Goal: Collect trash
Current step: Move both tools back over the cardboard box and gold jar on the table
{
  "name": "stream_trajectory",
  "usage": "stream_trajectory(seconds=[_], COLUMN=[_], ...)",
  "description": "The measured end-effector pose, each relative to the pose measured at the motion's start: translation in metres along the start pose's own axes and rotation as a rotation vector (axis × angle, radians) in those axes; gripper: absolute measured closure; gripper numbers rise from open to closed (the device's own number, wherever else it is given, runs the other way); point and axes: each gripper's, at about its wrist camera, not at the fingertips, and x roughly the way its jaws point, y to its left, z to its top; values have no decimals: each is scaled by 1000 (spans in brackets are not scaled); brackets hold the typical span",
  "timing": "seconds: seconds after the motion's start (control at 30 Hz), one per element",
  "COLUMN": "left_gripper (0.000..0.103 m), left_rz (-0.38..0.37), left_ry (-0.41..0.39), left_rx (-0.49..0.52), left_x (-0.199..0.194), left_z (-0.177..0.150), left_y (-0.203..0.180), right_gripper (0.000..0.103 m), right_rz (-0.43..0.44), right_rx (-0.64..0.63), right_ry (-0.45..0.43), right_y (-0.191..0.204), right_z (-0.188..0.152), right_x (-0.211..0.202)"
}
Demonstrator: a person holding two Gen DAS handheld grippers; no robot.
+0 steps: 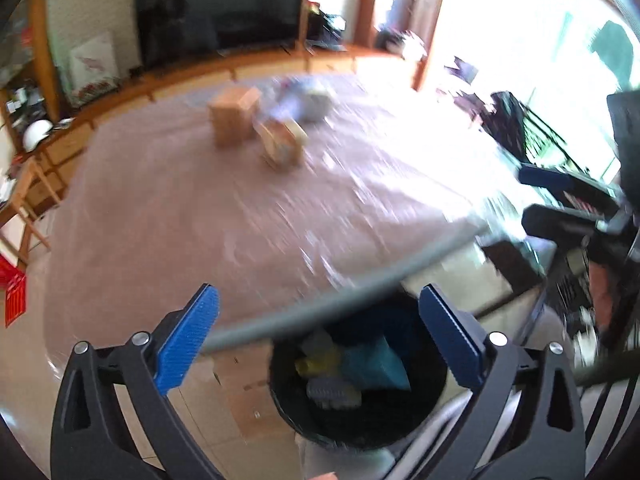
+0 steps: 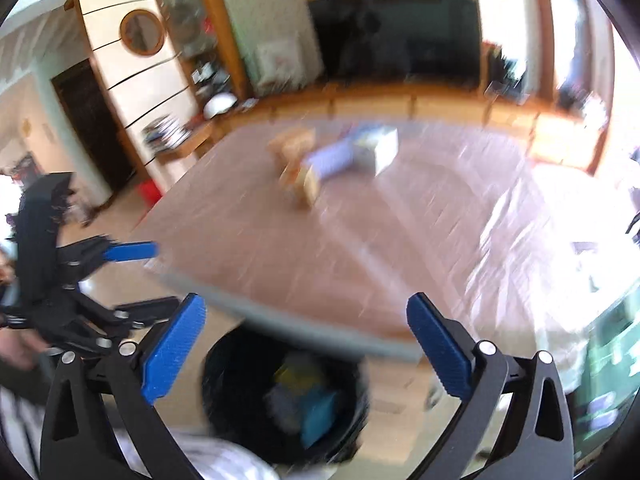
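Trash (image 1: 276,128) waits at the table's (image 1: 160,208) far side, well beyond my empty, wide-open left tongs (image 1: 320,336) and right tongs (image 2: 306,344) above the bin (image 1: 356,380).

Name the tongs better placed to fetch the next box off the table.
Neither clearly, perhaps left. Both the left tongs and right tongs hang open and empty over the bin; the brown boxes lie slightly left in the left view.

Left gripper (image 1: 318,312), right gripper (image 2: 306,322), black frames, ribbed blue pads, silver screws
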Motion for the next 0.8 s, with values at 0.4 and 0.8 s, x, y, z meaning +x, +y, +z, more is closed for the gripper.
stream_trajectory(seconds=[0.4, 0.8], left_gripper=[2, 3], left_rz=[91, 50], left_ry=[-42, 49], left_rx=[-28, -2], left_x=[30, 98], left_z=[82, 132], left_y=[64, 105], right_gripper=[4, 14], right_rz=[22, -27], right_rx=[86, 67], right_ry=[68, 135], right_y=[12, 29], right_z=[43, 67], right_x=[80, 152])
